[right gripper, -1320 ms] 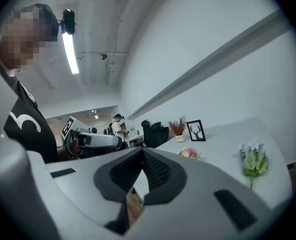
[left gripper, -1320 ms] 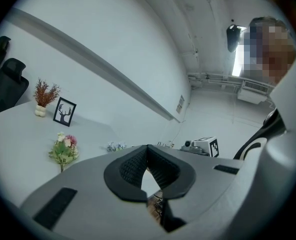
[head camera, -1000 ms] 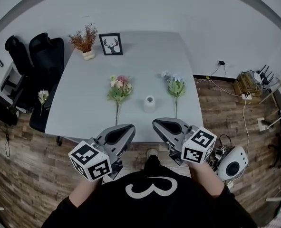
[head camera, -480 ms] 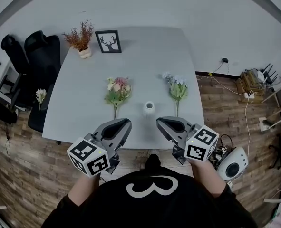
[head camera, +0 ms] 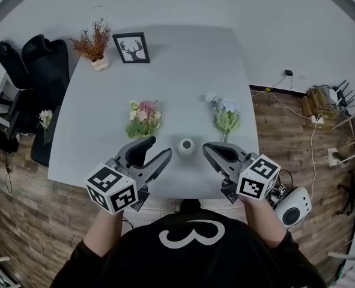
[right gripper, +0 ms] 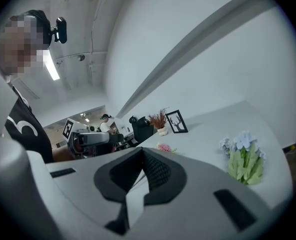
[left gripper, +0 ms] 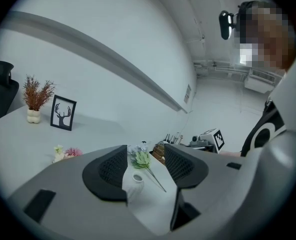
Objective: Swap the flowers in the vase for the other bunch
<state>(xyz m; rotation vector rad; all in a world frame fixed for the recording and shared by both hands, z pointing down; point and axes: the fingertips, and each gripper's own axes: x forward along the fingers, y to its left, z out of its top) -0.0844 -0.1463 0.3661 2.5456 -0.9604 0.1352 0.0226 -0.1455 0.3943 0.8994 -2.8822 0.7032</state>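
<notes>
Head view: white vase (head camera: 186,146) stands between pink bunch (head camera: 143,114) and blue bunch (head camera: 226,114).

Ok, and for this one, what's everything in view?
table: one, grey, centre
vase: one, white, near edge of the table, looks empty
pink bunch: one, pink and cream, lying left of the vase
blue bunch: one, pale blue and green, lying right of the vase
deer picture: one, black frame, far side of the table
dried plant: one, rust-brown in a white pot, beside the picture
office chairs: two, black, left of the table
loose flower: one, white, by the chairs
white device: one, on the floor at right
left gripper: grey, jaws opening, nothing between them
right gripper: grey, shut, empty
</notes>
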